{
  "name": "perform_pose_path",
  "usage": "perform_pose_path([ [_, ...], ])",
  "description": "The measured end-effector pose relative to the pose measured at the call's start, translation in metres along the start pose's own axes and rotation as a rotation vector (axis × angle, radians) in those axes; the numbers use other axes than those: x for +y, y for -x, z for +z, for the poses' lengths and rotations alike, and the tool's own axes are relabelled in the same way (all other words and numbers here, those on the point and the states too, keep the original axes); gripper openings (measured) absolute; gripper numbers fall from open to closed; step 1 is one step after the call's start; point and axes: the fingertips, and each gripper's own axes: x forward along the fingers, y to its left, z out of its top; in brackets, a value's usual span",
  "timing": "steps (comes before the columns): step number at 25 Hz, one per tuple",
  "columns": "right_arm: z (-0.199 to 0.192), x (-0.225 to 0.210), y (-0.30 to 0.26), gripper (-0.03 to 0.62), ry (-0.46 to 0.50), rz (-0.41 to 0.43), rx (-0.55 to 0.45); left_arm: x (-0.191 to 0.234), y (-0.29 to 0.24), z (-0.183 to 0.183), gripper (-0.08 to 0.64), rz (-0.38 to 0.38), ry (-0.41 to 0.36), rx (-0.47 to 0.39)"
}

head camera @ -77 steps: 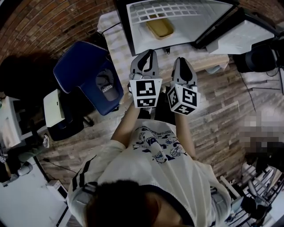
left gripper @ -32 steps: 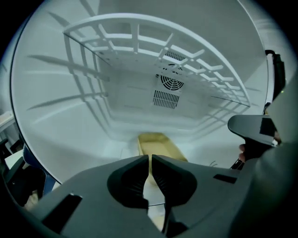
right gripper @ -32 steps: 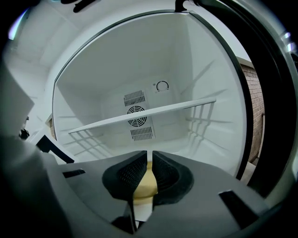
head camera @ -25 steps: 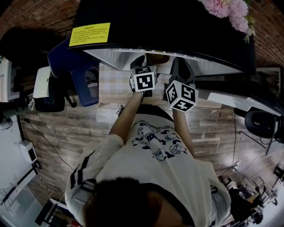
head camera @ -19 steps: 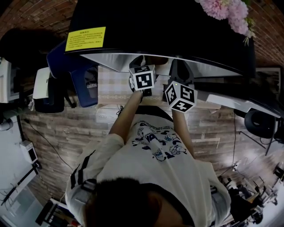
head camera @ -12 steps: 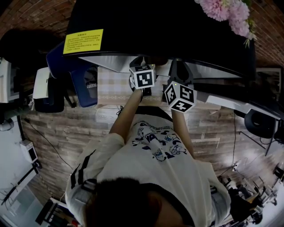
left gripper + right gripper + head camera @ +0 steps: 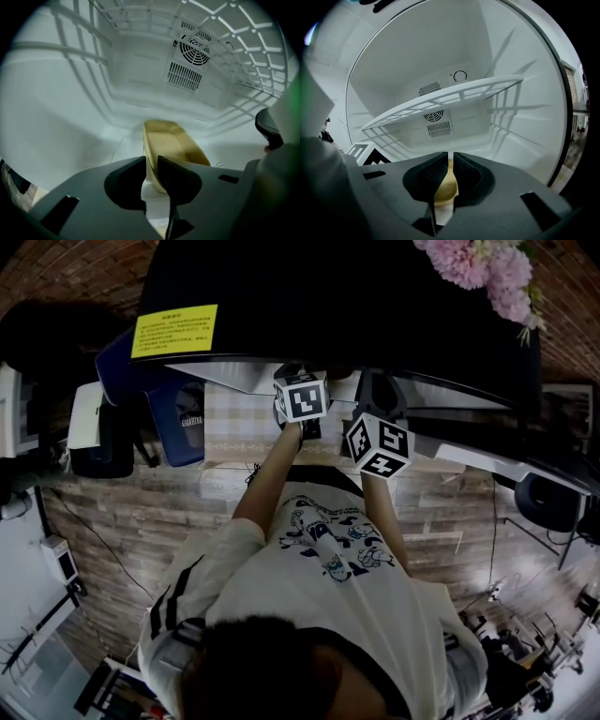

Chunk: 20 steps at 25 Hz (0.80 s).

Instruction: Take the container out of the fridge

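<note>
Both grippers reach into the white fridge (image 7: 61,112).
Left gripper (image 7: 151,160) fingers pinch the shallow tan plastic container (image 7: 176,145) by its near rim; right gripper (image 7: 450,155) fingers nearly together, empty. Yellow label (image 7: 174,330) writing unreadable.

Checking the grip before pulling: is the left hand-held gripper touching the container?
Touching. The left gripper view shows the jaws of the left hand-held gripper closed on the near wall of the container.

3 cameras, 1 fridge
The head view looks steeply down from above the person (image 7: 319,615) onto the dark top of the fridge (image 7: 356,306). The 2 gripper views sit close inside it, side by side, facing the back wall (image 7: 140,70); both share the vent (image 7: 190,61), the wire shelf (image 7: 440,100) and the container (image 7: 171,147).
</note>
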Motion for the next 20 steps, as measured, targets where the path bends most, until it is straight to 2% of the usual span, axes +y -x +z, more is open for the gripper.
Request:
perform_pose_path([
  [3,0.0,0.002,0.0,0.051,0.003,0.006,0.003,0.0,-0.002,-0.001,0.083,-0.005,0.008,0.01],
  [9,-0.002,0.005,-0.001,0.051,0.005,0.012,0.011,0.001,-0.005,-0.002,0.035,0.005,0.006,0.017],
  [20,-0.002,0.006,0.003,0.051,0.0,0.01,0.011,0.004,0.007,0.001,0.031,-0.012,0.013,-0.002],
])
